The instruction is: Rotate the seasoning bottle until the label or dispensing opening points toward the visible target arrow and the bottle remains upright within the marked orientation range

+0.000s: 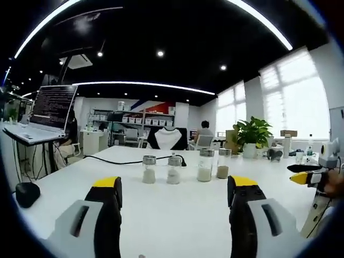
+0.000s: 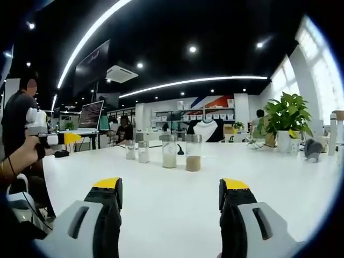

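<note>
Four seasoning bottles standing in a row on the white bench, both grippers hovering short of them with nothing gripped.

In the left gripper view the left gripper (image 1: 174, 196) is hanging over the near part of the bench (image 1: 172, 226), its jaws spread wide and released, and the seasoning bottles (image 1: 173, 169) are standing upright side by side toward the bench's far edge, well apart from the jaws; a black cable (image 1: 115, 159) is trailing along behind them. A laptop (image 1: 45, 110) is sitting open off the bench's left edge, and a potted plant (image 1: 252, 134) is standing near the far right corner. In the right gripper view the right gripper (image 2: 171, 193) is likewise holding its jaws apart and released.
</note>
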`<state>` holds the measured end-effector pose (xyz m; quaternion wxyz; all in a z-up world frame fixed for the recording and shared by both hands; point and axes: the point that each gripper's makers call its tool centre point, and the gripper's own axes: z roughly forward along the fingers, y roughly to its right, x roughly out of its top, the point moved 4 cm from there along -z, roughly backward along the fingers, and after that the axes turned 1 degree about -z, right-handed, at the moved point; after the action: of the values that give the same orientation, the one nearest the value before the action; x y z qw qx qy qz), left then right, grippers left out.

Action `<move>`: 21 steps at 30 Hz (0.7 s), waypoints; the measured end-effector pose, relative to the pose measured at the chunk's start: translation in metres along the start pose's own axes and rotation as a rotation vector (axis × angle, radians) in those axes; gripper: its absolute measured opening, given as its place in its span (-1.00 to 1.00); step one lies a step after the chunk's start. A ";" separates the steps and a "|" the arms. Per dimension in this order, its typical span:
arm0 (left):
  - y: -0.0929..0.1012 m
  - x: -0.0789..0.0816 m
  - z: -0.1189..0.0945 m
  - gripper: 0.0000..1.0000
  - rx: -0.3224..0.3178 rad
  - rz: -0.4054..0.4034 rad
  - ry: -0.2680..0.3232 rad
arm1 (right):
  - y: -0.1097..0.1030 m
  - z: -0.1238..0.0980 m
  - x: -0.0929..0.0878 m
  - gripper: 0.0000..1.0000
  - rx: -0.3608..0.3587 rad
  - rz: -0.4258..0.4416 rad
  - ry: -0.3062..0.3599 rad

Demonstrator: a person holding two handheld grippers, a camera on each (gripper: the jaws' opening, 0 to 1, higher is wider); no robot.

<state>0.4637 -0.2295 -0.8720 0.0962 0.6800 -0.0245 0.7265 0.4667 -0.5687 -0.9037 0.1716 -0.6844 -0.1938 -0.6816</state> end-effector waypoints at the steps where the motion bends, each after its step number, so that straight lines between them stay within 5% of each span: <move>1: 0.000 -0.001 0.000 0.70 -0.001 0.001 -0.003 | 0.000 0.000 0.000 0.47 -0.001 0.002 0.000; 21: -0.001 -0.009 0.003 0.70 0.004 0.016 -0.040 | -0.002 -0.005 -0.005 0.46 0.011 0.006 -0.025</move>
<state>0.4675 -0.2301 -0.8804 0.0882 0.6944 -0.0303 0.7135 0.4616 -0.5701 -0.9088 0.1752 -0.6923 -0.1975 -0.6716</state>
